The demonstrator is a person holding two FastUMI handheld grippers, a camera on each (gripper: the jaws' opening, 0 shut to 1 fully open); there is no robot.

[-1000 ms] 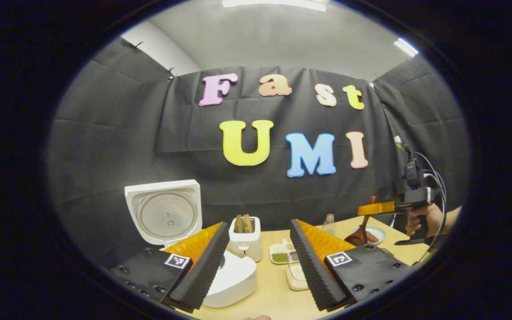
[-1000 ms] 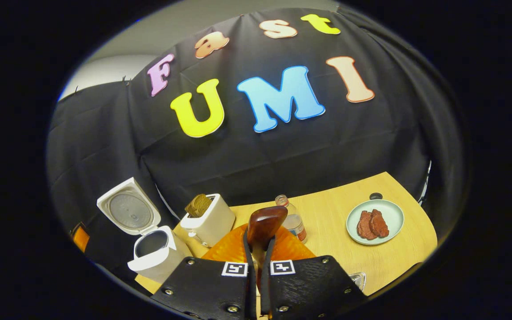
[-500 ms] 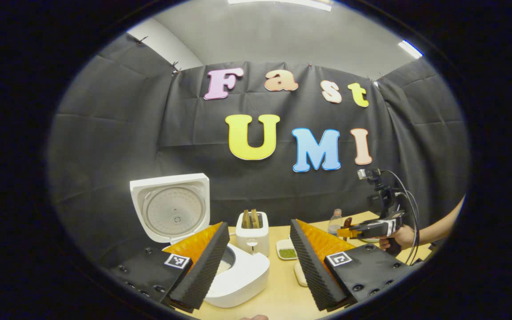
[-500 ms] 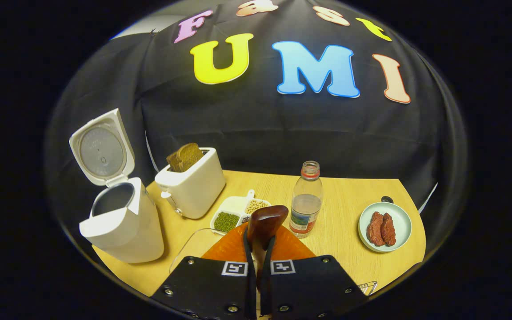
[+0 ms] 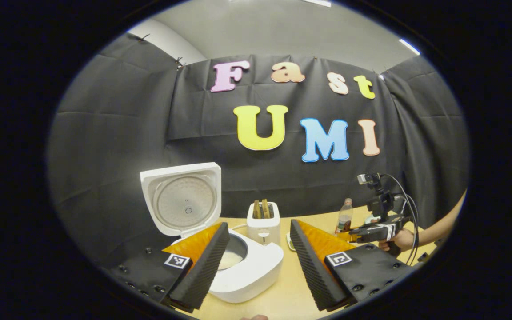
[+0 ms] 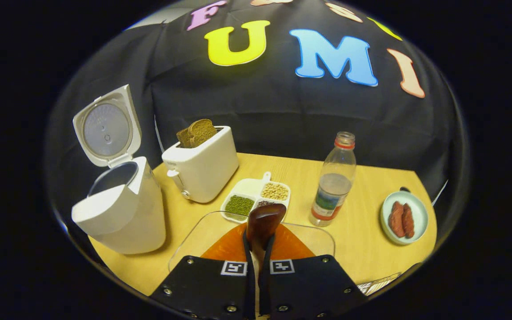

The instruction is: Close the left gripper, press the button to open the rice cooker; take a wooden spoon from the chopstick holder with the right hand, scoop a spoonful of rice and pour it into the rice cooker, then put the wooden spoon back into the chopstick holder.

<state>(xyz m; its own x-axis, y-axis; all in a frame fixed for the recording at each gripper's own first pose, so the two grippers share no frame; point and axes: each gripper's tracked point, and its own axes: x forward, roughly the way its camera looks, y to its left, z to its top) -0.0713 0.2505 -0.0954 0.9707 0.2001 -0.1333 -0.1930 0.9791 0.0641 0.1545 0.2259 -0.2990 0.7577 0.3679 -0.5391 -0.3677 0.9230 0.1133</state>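
Rice cooker [image 6: 118,209] stands at the left end of the wooden table [image 6: 362,249], its lid [image 6: 105,129] raised upright and the pot open. In the left gripper view the same cooker sits just beyond the left gripper [image 5: 259,262], whose jaws are spread wide with nothing between them. In the right gripper view the right gripper [image 6: 258,266] has its jaws closed on the handle of the wooden spoon [image 6: 262,222], and the spoon's bowl points forward above a clear glass dish [image 6: 202,235] near the camera. Beyond that dish lies a small divided tray [image 6: 251,186] with green beans and pale grains. A white toaster [image 6: 202,166] with bread in it stands right of the cooker, a water bottle [image 6: 334,184] farther right, and a plate [image 6: 418,218] with sausages at the right edge. In the left gripper view a hand [image 5: 400,240] holds the right gripper at the far right.
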